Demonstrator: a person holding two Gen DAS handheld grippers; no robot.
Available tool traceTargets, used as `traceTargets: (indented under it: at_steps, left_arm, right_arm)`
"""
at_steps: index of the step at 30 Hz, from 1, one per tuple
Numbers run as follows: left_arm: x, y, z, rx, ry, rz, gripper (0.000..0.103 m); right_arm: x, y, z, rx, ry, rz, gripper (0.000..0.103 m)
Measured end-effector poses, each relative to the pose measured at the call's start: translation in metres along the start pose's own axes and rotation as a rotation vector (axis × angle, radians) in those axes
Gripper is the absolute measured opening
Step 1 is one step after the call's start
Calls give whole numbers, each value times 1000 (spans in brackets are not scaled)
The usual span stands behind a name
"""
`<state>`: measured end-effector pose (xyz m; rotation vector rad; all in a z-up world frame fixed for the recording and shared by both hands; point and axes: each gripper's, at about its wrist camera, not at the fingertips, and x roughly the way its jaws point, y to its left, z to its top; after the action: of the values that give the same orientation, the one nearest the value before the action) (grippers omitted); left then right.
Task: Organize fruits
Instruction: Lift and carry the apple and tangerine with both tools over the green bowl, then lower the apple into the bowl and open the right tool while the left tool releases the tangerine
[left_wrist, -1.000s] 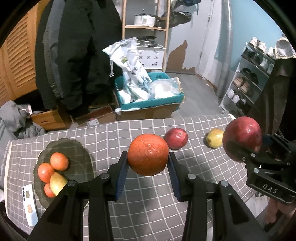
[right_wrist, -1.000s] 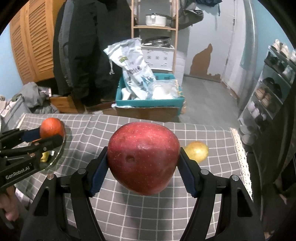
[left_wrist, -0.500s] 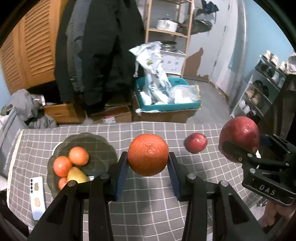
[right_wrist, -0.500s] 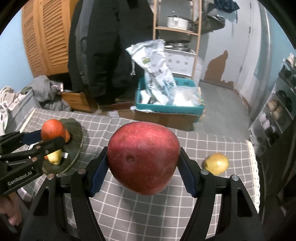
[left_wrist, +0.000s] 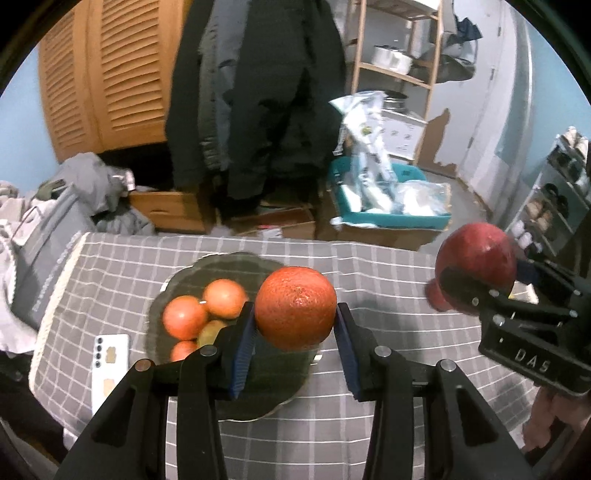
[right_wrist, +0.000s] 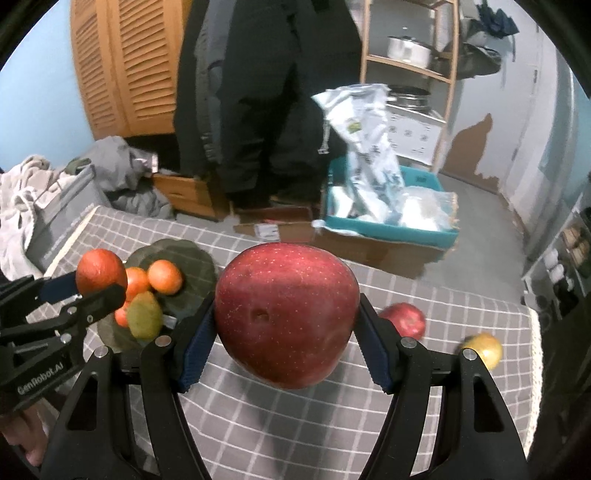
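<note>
My left gripper (left_wrist: 295, 325) is shut on an orange (left_wrist: 295, 308), held in the air over the right part of a dark glass plate (left_wrist: 266, 398). On that plate lie several small oranges (left_wrist: 184, 317) and a green-yellow pear (left_wrist: 210, 330). My right gripper (right_wrist: 286, 332) is shut on a big red apple (right_wrist: 286, 317), above the checked cloth to the right of the plate (right_wrist: 192, 269). That apple (left_wrist: 476, 262) also shows at the right of the left wrist view. A smaller red apple (right_wrist: 404, 319) and a yellow fruit (right_wrist: 484, 349) lie on the cloth at the right.
A white phone (left_wrist: 109, 356) lies on the grey checked tablecloth (left_wrist: 314, 443) left of the plate. Beyond the table's far edge are a teal crate with bags (right_wrist: 388, 210), hanging dark coats (left_wrist: 258, 92) and a wooden shelf (left_wrist: 399, 48). A shoe rack (left_wrist: 557, 192) stands at the right.
Both grippers have swept leftward across the table with their fruit. The plate now lies under the held orange, and the small apple and yellow fruit have slid off to the right.
</note>
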<state>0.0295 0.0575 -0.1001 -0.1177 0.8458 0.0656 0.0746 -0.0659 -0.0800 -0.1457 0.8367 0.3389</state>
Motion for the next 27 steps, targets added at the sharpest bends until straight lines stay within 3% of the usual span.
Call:
traceTargets:
  at_steps: [13,27]
  left_arm:
    - [22,64,-18,-87,70,81,43]
    - [75,97,-49,-150,233,133,43]
  right_arm:
    - [58,56,13,-48,67,88,71]
    - [127,92,-7,-81,223,146,71]
